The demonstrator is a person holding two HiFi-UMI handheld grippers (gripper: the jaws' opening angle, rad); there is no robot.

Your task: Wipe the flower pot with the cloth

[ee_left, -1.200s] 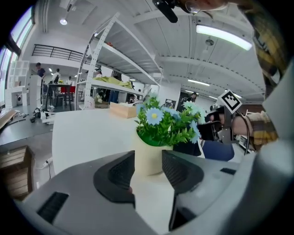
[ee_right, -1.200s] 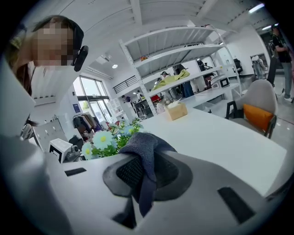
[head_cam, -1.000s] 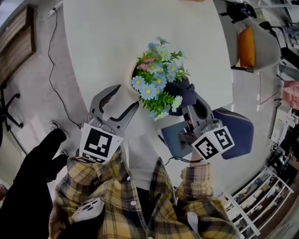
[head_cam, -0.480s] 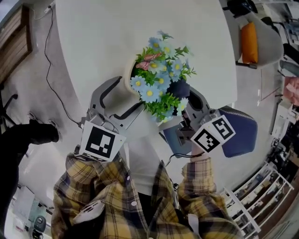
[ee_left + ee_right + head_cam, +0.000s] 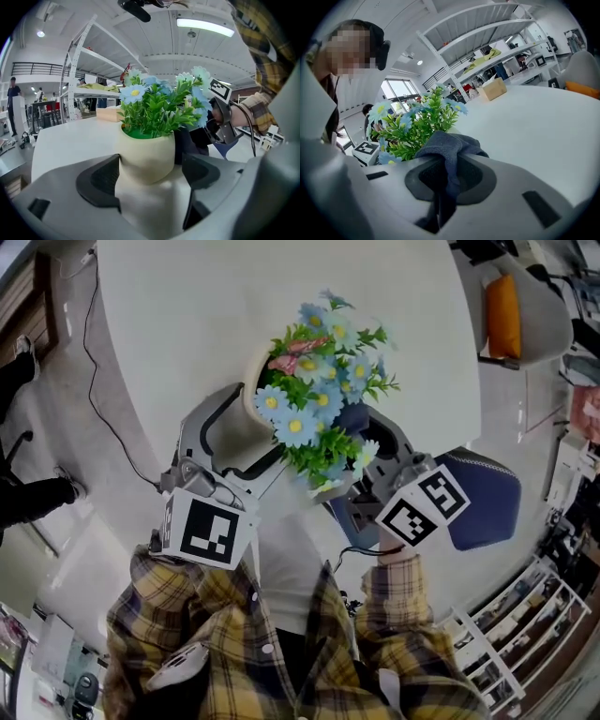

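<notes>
Straddling a cream-coloured round flower pot [image 5: 146, 157] with the left gripper [image 5: 150, 176], jaws opening, pot between them, grey pads to either side of its wall and no longer squeezing it. Standing upright on a white round worktop [image 5: 281, 296], close to the near edge, and crammed with green plastic leaves and pale blue artificial flowers [image 5: 319, 399]. Clenched tight on a dark blue soft cloth [image 5: 447, 145] with the right gripper [image 5: 449, 173], fabric pinched between the pads and bunched into a lump beyond the fingertips. Held low at the pot's right side, under the overhanging blooms, just beside the wall; hard to tell from any view whether actually touching it. Angled in from both sides of the pot, black-and-white marker cubes [image 5: 204, 531] towards the body, yellow plaid sleeves [image 5: 394, 606] behind them. Just past the worktop's edge, beyond the right gripper, a navy blue chair seat [image 5: 483, 498].
</notes>
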